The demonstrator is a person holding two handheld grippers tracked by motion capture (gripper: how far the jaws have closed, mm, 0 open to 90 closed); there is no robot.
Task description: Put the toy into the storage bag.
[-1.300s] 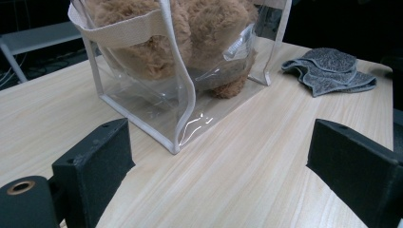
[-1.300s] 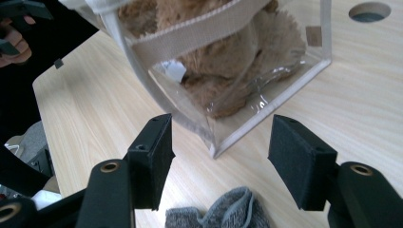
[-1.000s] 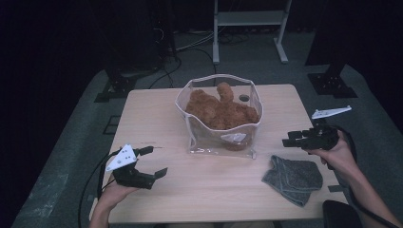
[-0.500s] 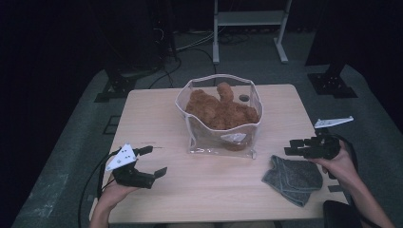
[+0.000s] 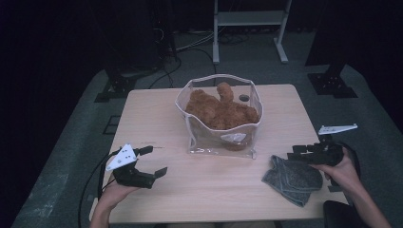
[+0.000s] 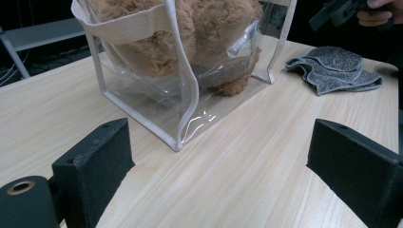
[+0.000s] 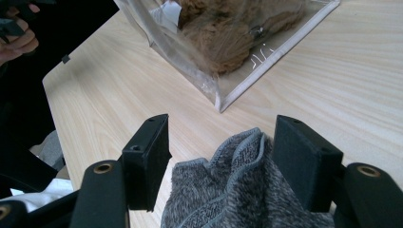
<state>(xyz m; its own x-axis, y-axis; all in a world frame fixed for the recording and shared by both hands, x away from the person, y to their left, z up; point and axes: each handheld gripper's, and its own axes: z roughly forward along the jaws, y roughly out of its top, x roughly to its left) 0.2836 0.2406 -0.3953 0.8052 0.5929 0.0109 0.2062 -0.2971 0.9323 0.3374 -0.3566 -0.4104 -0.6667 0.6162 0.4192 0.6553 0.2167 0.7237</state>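
Observation:
A clear bag (image 5: 218,142) with white trim stands mid-table, stuffed with a brown plush toy (image 5: 221,111). A crumpled grey cloth (image 5: 292,178) lies to the right of the bag, near the front edge. My right gripper (image 5: 298,154) hovers low over the cloth's far edge. In the right gripper view its jaws (image 7: 221,156) stand open, with a raised fold of the cloth (image 7: 237,190) between them and the bag's corner (image 7: 237,90) just beyond. My left gripper (image 5: 156,160) rests open at the front left. It faces the bag (image 6: 180,109) with nothing between its jaws (image 6: 218,166).
The wooden table (image 5: 157,118) has bare room at the left and in front of the bag. A small dark round mark (image 5: 244,98) sits behind the bag. A metal stand (image 5: 247,28) and cables lie on the floor beyond the far edge.
My right gripper has come down and in toward the grey cloth, from higher up at the table's right edge. The left gripper and the bag have stayed put.

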